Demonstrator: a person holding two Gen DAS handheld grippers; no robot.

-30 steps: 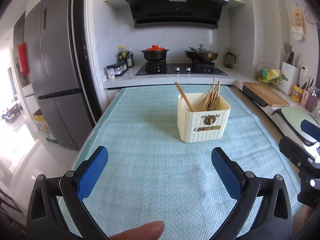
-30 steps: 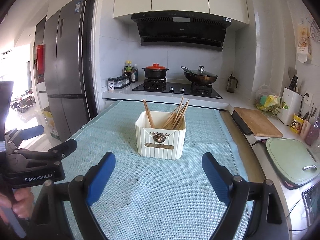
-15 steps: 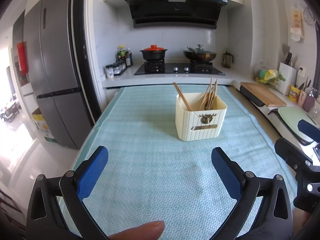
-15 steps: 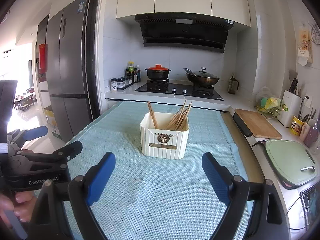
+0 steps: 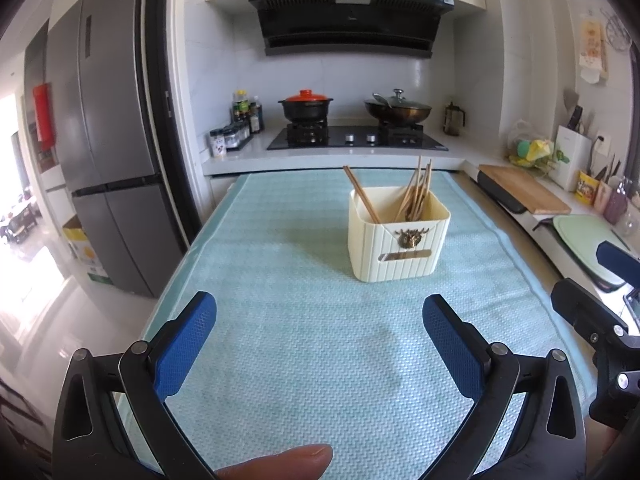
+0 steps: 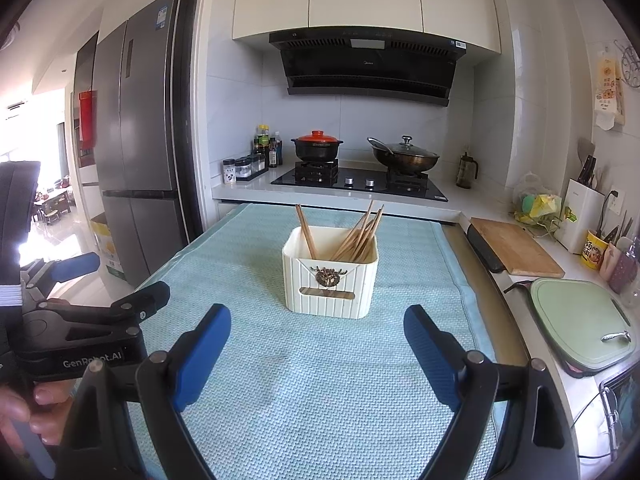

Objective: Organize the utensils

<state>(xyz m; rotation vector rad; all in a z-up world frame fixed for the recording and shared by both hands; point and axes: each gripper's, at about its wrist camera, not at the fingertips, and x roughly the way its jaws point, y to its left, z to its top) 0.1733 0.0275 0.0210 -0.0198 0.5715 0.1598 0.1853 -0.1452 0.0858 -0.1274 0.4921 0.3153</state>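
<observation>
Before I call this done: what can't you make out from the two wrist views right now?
- Lower ends of the chopsticks: hidden by the cream holder's walls in both views, so the count stays unclear.
- Holder's rear side: faces away from both cameras.
- Holder's label slot: too small to read.
- Right tongs in the left wrist view: cut off by the right edge.
- Left tongs: open, empty.

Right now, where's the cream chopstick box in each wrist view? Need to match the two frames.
Left wrist: cream chopstick box sits right of centre on the teal mat, beyond the open left gripper.
Right wrist: the box is near centre, just beyond the open right gripper.
Shared landmark: the red-lidded pot on the stove behind the box, up and to its left in the left view.
</observation>
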